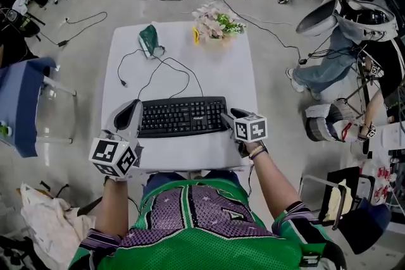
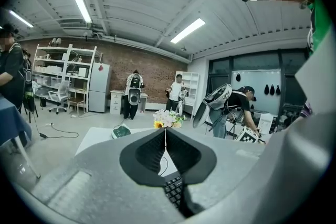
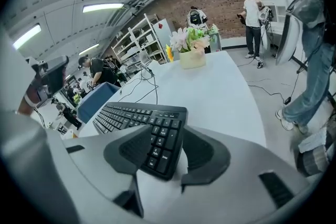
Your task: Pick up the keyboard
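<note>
A black keyboard lies across the near part of a white table, its cable curling away over the tabletop. My left gripper is shut with nothing in it and sits at the keyboard's left end; in the left gripper view its closed jaws hide all but a few keys. My right gripper is open at the right end. In the right gripper view the keyboard's near right corner lies between the spread jaws of the right gripper, with a strip of table showing beside the right pad.
A green object and a pot of flowers stand at the table's far edge. A blue chair is at the left. A person bends over equipment at the right, and cables run over the floor beyond the table.
</note>
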`<state>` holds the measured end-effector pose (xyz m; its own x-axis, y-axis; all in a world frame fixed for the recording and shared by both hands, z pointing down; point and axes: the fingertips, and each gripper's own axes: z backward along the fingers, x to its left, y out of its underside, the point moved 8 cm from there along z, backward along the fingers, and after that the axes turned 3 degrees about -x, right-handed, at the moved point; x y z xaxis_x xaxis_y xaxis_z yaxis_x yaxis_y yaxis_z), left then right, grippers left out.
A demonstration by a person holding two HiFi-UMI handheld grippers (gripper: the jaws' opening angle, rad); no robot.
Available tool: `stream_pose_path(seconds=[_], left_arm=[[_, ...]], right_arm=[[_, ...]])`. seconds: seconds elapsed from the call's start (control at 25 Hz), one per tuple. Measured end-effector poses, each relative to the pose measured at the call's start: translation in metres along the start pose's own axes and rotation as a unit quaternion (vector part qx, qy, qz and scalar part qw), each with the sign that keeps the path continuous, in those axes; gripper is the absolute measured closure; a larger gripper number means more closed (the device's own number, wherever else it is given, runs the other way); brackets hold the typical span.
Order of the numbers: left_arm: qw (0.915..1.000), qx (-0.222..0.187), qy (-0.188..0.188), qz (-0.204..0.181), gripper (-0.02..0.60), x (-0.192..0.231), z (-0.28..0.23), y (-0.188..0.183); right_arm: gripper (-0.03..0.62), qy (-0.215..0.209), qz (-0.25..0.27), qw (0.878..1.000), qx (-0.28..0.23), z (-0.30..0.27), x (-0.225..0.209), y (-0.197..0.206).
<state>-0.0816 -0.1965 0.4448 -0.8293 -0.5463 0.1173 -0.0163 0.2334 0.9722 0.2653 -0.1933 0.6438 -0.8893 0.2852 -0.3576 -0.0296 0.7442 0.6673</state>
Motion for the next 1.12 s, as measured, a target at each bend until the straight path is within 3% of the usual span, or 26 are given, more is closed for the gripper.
stream_pose_path(seconds=[0.2,0.32,0.36,1.12], left_arm=[[0.9997,-0.002,0.014,-0.02,0.552,-0.003,-0.002,-0.003],[0.9989,0.009,0.041,-0.021,0.427,-0.004,-0.006,-0.002],[0.9988,0.011,0.044,-0.021,0.414,-0.003,-0.007,-0.002],[0.9962,0.08,-0.027,0.023,0.403,0.065,0.021,0.067]], right_arm=[[0.418,-0.009,-0.004,1.0,-0.004,-0.002,0.001,0.0],[0.418,-0.008,-0.001,1.0,-0.01,0.0,0.001,-0.005],[0.418,-0.008,-0.001,1.0,-0.01,0.0,0.001,-0.007],[0.418,0.002,0.008,1.0,0.015,-0.011,0.009,-0.005]])
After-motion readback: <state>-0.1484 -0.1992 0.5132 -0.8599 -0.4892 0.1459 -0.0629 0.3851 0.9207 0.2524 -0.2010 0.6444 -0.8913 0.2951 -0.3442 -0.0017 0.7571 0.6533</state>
